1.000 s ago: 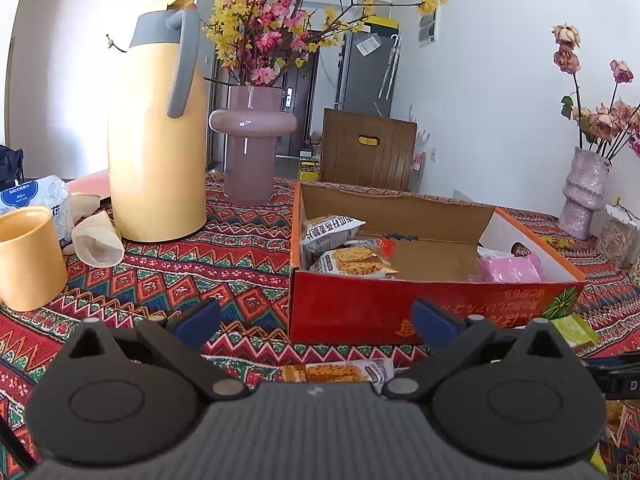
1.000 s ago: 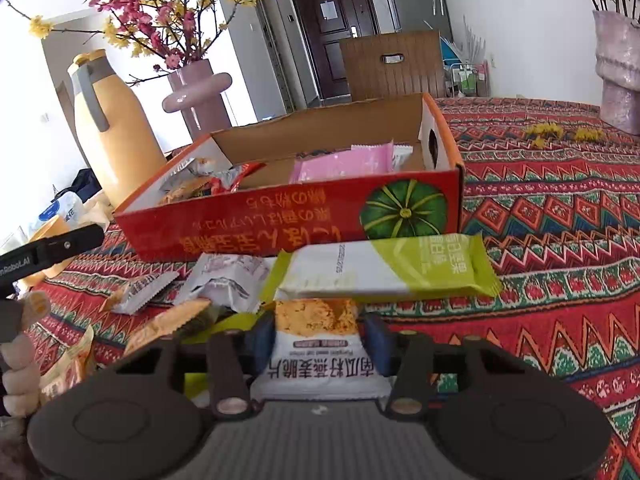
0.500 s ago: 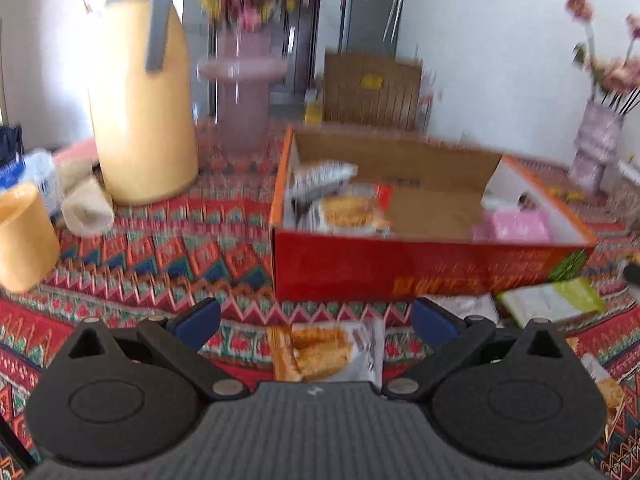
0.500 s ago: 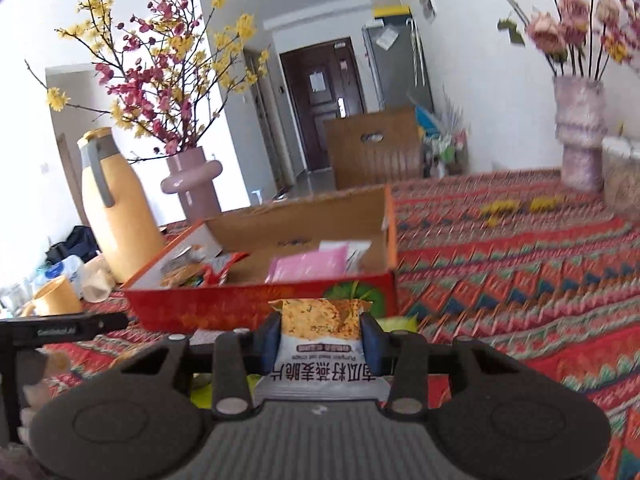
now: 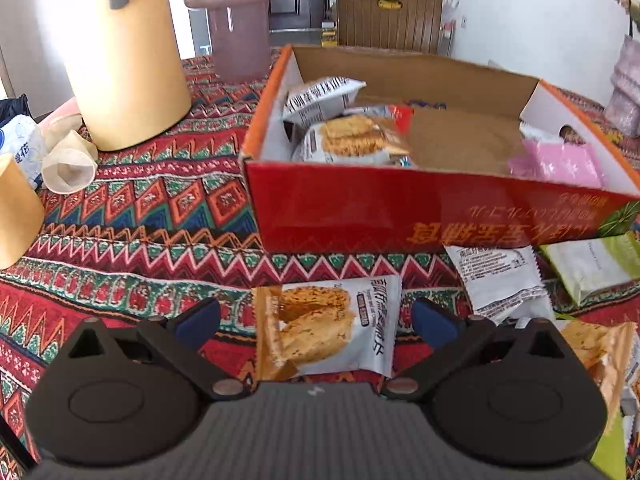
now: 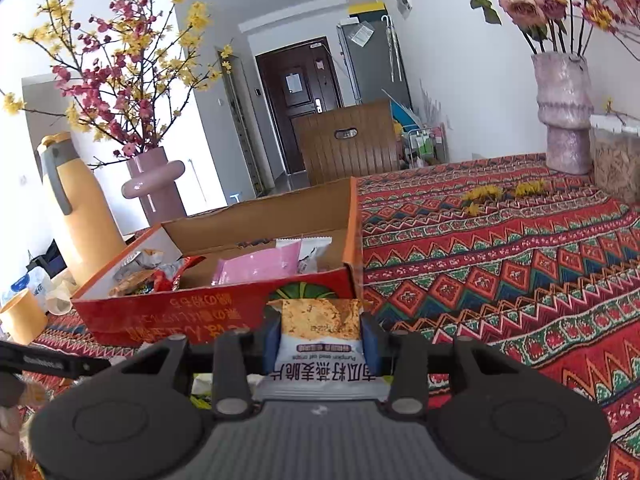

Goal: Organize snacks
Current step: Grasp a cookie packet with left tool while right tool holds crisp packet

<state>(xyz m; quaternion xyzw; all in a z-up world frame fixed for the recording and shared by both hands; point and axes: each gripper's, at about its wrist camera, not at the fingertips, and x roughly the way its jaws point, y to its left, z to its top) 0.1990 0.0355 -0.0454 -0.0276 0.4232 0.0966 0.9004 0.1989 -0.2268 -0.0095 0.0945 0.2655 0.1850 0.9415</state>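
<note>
Patterned red tablecloth (image 5: 132, 216) across the whole table, zigzag and diamond bands.

Open cardboard box (image 5: 360, 208), red front wall, orange rim, printed characters upside down; stands mid-table. Inside: oat crisp packets (image 5: 352, 140) heaped at the left end, pink packet (image 5: 560, 162) at the right end, bare brown floor between.

Yellow thermos jug (image 5: 120, 60) left of the box, apart from it. Pink vase (image 5: 236, 24) behind, just beside the jug; flowering branches (image 6: 116, 52) in it in the right wrist view. Second, paler vase of dried roses (image 6: 562, 108) far across the table on the right.

Yellow cup (image 5: 16, 208) at the left edge; crumpled paper cups (image 5: 68, 160) beside it.

Left gripper (image 5: 316, 320) tilted down over the cloth, jaws spread wide, pads clear of everything. Pumpkin seed oat crisp packet (image 5: 332, 328) flat on the cloth between the two fingers, in front of the box, untouched.

Loose packets right of that one: white wrapper (image 5: 500, 280) against the box front, green-and-white bar (image 5: 596, 264) beyond it.

Right gripper (image 6: 320, 338) raised before the box's front right corner, jaws clenched on a second oat crisp packet (image 6: 320, 332), blue pads pressing both its sides, off the table.
</note>
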